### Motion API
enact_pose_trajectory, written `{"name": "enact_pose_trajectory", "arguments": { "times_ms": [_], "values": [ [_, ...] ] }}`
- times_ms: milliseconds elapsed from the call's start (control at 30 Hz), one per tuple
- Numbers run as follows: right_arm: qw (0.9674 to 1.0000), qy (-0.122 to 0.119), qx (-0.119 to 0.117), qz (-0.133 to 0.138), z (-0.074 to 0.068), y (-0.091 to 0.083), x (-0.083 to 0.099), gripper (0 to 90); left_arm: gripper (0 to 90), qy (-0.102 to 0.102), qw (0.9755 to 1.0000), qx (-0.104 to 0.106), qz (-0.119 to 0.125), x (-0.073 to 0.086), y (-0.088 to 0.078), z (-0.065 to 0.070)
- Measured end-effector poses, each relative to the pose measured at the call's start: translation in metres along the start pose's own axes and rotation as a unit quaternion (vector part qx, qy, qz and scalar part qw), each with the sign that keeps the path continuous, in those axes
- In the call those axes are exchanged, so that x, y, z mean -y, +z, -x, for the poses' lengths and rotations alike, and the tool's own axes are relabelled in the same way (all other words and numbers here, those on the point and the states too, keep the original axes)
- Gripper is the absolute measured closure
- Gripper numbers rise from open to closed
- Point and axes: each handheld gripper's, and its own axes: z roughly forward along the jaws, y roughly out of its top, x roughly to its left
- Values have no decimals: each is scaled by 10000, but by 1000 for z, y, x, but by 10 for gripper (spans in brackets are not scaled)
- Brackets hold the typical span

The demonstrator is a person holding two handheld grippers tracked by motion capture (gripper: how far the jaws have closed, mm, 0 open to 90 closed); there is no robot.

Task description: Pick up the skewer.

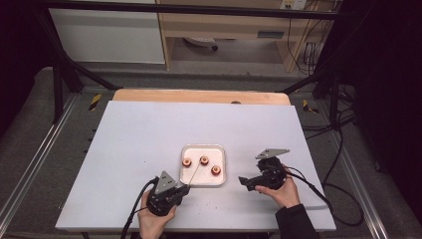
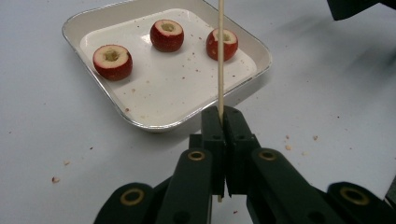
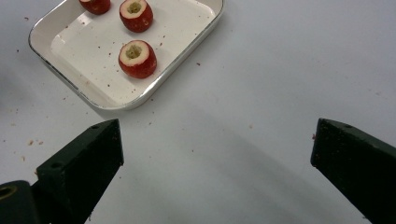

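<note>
High view shows the white table (image 1: pixel 139 149) with the tray (image 1: pixel 203 148) near my side. My right gripper (image 3: pixel 215 154) stands wide with nothing between, right of the tray. My left gripper (image 2: pixel 223 116) is clamped on the thin skewer (image 2: pixel 220 56), which reaches over three cored red fruits (image 2: pixel 112 61).

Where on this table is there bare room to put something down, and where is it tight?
The white table is bare left of the tray and beyond it toward the wooden edge. Near the person it is tight: the left gripper holds a skewer over the tray's three cored fruits, and the open right gripper sits beside it.
</note>
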Motion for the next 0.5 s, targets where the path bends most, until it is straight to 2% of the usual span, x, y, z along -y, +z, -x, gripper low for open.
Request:
{"name": "enact_pose_trajectory", "arguments": {
  "times_ms": [133, 233, 500],
  "values": [
    [9998, 122, -122, 26, -5, 3, -9, 24, 885, -64, 9999, -42, 97, 4, -4, -2],
    [9998, 185, -109, 35, -9, 5, -16, 24, 885, -124, 9998, -57, 126, 7, -4, -3],
    [9996, 247, -71, -144, -20, 17, -29, 24, 885, -194, 9996, -86, 185, 13, -3, -6]
  ]
}}
